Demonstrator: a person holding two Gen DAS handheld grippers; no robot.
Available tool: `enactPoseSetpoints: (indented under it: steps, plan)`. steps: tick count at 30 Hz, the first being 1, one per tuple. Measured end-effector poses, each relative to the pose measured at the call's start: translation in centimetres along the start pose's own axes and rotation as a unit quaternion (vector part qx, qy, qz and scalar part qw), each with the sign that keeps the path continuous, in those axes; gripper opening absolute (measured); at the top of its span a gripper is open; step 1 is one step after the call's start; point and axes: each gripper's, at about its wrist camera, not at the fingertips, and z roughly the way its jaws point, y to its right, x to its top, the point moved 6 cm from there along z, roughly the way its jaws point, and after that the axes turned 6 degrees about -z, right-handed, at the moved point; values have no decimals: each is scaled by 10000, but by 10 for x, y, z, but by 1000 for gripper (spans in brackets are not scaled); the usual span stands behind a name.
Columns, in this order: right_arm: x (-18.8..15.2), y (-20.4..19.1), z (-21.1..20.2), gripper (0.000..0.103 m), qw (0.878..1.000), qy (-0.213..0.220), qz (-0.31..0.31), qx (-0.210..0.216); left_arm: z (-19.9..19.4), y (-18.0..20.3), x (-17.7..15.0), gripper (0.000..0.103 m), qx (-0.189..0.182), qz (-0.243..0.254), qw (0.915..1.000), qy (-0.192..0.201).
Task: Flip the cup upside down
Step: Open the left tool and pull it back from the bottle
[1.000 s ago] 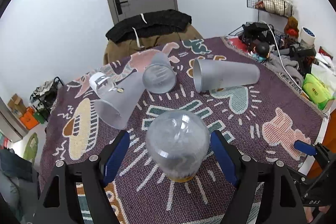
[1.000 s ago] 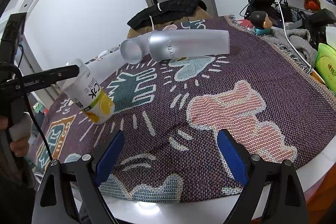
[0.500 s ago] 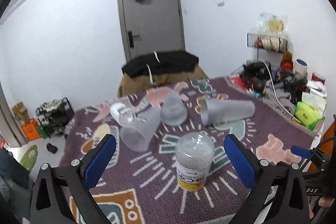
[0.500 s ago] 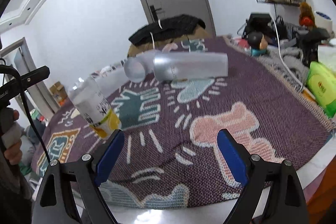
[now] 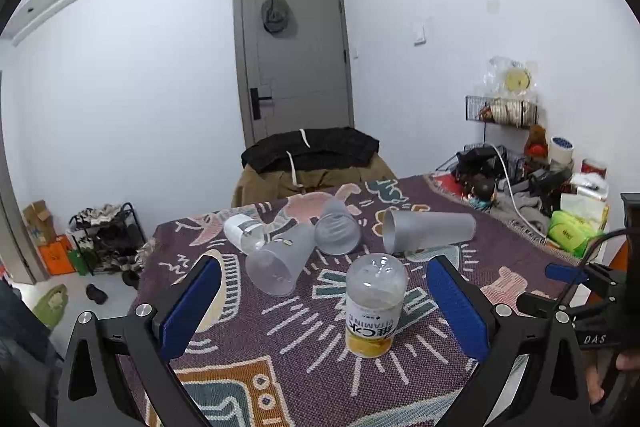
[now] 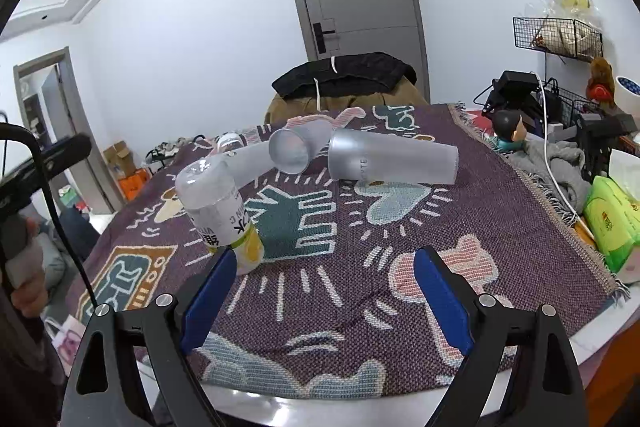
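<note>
The clear plastic cup with the white and yellow printed label (image 5: 374,307) stands inverted, base uppermost and mouth down, on the purple patterned woven cloth (image 6: 400,247) that covers the table, toward the cloth's near edge. The label text reads upside down, which is consistent with an inverted cup. By this evidence the flip step appears complete for this cup, and the step in hand is judged to be release and retreat.

The left gripper (image 5: 324,303) has its fingers spread wide and released, one on each side of the cup with clear gaps, grasping nothing. The right gripper (image 6: 320,299) is likewise spread and empty, over bare cloth near the near edge.

Three frosted translucent cups lie on their sides toward the middle of the cloth: a long frosted tumbler (image 5: 428,233), a short frosted cup (image 5: 338,233) and a wide frosted cup (image 5: 280,265).

If further cups are required, the next move calls for a side grasp on a lying cup followed by rotation until its mouth faces down.
</note>
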Motion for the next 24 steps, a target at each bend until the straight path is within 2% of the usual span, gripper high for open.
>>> enactPoseSetpoints:
  steps: [2, 5, 16, 20, 24]
  plan:
    - [2, -3, -3, 98, 9999, 18, -79, -88, -5, -4, -2, 103, 14, -48, 10000, 66]
    - [4, -8, -8, 103, 9997, 17, -166, -179, -14, -14, -9, 103, 36, -198, 9997, 120]
    - [-1, -28, -19, 103, 9984, -59, -478, -290, -47, -52, -31, 103, 369, -460, 9976, 352]
    - [-3, -39, -19, 103, 9979, -173, -614, -57, -54, -61, -38, 103, 390, -555, 9969, 394]
    - [-5, -48, -22, 103, 9972, -125, -735, -3, -61, -67, -44, 103, 477, -575, 9961, 473]
